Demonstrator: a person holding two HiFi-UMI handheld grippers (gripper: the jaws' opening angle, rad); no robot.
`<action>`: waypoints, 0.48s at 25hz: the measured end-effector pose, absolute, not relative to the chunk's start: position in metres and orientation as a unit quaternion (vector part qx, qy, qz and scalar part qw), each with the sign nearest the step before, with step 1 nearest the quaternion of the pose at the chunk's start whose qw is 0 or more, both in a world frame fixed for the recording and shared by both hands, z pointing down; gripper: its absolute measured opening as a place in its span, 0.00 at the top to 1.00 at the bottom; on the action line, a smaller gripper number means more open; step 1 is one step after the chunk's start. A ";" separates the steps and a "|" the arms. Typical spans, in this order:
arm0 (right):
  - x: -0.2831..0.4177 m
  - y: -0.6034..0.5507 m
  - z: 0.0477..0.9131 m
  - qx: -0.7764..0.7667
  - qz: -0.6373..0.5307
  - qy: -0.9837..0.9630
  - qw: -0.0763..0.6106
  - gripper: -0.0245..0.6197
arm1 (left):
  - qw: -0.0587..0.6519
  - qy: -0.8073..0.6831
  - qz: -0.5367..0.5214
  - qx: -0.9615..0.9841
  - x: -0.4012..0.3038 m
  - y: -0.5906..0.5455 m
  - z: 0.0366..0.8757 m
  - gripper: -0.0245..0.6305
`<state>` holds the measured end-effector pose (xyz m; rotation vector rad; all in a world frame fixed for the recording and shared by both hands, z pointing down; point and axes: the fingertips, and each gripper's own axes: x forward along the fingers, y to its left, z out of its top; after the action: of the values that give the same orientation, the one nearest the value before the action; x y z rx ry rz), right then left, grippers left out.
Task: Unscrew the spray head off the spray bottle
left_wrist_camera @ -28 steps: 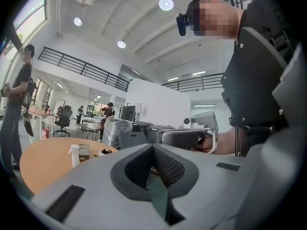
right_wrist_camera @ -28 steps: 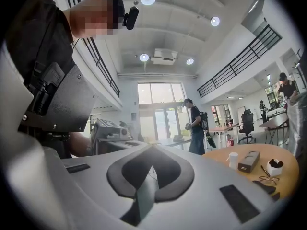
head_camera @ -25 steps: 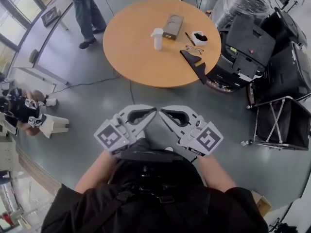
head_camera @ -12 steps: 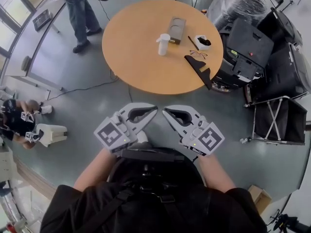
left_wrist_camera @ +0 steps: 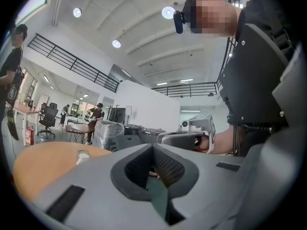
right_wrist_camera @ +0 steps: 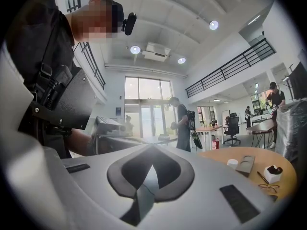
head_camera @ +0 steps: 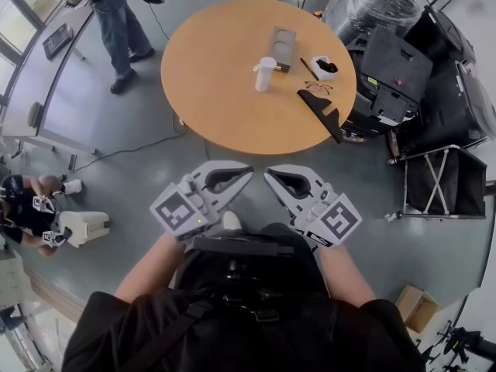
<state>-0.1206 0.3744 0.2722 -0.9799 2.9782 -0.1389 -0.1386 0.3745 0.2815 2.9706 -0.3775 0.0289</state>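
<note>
Both tongs are clamped shut with nothing in them. The left tongs [head_camera: 242, 171] and right tongs [head_camera: 270, 174] are held out level in front of the person's chest, tips angled toward each other and almost meeting. The round table [head_camera: 209, 91] is at 12 o'clock from them, well apart. The bottle [head_camera: 265, 74] stands upright near the middle of it, spray head on, nobody touching it. A grey tray [head_camera: 282, 43] lies at its 1 o'clock and glasses [head_camera: 314, 86] at roughly 4 o'clock.
</note>
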 end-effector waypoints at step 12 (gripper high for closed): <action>-0.097 0.323 0.286 -0.296 -0.053 0.954 0.004 0.95 | 0.075 -0.139 0.016 0.987 -0.114 0.320 0.293 0.96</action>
<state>-0.0975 0.3229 0.2861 -0.9269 2.9892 -0.1659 -0.1140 0.3201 0.2925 2.9620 -0.4168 0.0478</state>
